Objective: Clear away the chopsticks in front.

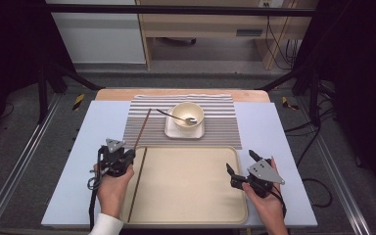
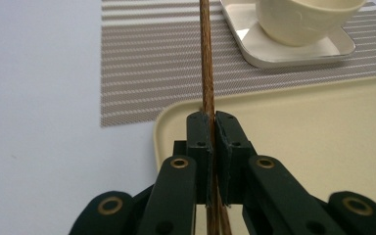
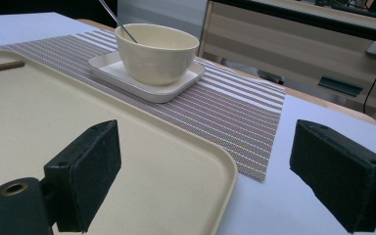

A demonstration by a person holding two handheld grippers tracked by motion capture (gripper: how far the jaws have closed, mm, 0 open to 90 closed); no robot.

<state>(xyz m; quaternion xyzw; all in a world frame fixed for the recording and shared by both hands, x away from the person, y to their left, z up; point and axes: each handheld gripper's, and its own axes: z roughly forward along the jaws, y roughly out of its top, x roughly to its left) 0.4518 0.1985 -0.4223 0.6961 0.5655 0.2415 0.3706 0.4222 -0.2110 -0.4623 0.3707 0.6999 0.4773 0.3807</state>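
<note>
Chopstick [image 1: 143, 128] clamped in the left gripper [image 2: 212, 128], jaws shut on the shaft near one end, the rest angling up over the striped placemat [image 1: 220, 128]; a second chopstick [image 1: 137, 183] lies along the tray's [image 1: 191, 215] left edge. Likely light, stiff, thin and a bit slick, so it may pivot or slip; a mid-shaft grip seems safer. Right gripper [image 3: 203, 171] is open and empty at the tray's right edge.

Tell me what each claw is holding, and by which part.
The left claw is shut on the chopstick, gripping it near its lower end, the rest pointing out over the striped mat. The right claw is open and holds nothing.
</note>
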